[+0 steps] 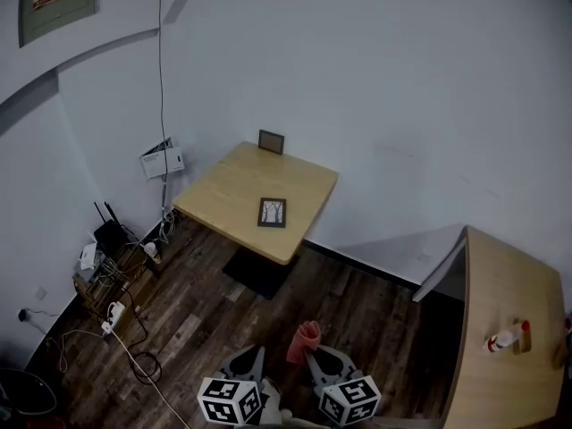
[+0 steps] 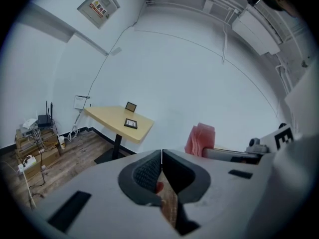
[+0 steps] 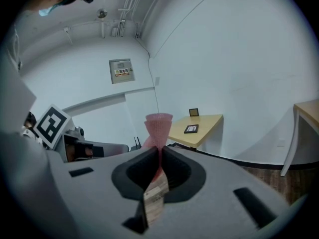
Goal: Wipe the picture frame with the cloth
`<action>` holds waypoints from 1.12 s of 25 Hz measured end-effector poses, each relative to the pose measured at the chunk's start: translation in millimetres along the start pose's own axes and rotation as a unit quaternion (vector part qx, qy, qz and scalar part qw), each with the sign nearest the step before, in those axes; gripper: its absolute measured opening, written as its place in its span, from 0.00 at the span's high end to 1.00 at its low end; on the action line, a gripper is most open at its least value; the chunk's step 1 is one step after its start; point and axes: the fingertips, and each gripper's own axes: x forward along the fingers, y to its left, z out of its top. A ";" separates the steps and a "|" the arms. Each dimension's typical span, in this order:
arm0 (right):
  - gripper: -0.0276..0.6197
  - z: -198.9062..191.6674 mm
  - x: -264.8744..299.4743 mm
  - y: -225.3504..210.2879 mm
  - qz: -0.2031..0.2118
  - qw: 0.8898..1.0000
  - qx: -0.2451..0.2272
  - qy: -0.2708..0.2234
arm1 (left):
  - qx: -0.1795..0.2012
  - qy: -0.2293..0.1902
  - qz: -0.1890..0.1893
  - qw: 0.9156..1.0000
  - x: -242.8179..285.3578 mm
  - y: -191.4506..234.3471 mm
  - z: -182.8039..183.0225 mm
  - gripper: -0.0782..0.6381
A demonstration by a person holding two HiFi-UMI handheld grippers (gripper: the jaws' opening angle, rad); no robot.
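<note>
A small wooden table (image 1: 223,190) stands against the far wall. A dark picture frame (image 1: 272,212) lies flat near its front edge, and a second frame (image 1: 271,141) stands upright at the back. Both grippers hang over the floor, well short of the table. My right gripper (image 1: 315,357) is shut on a pink cloth (image 1: 305,340), which sticks up from its jaws (image 3: 158,126). My left gripper (image 1: 257,356) is shut with nothing in it (image 2: 161,156). The left gripper view shows the cloth (image 2: 201,139) to its right and the flat frame (image 2: 130,124) far ahead.
A second wooden table (image 1: 509,329) at the right carries a spray bottle (image 1: 505,337). At the left wall sit a router (image 1: 111,236), a shelf with cables and a power strip (image 1: 114,312). A black table base (image 1: 257,273) rests on the dark wood floor.
</note>
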 end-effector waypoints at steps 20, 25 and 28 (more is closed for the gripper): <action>0.93 95.2 165.0 -80.7 -0.042 0.999 0.005 -0.021 | -0.005 0.014 -0.028 1.000 158.2 100.1 106.6 0.88; 0.93 115.8 213.3 -88.5 -0.041 0.999 0.003 -0.024 | -0.005 0.020 -0.028 0.999 189.8 134.1 131.6 0.88; 0.93 123.5 238.7 -94.6 -0.042 0.999 0.003 -0.024 | -0.004 0.023 -0.030 0.999 207.3 150.2 143.2 0.88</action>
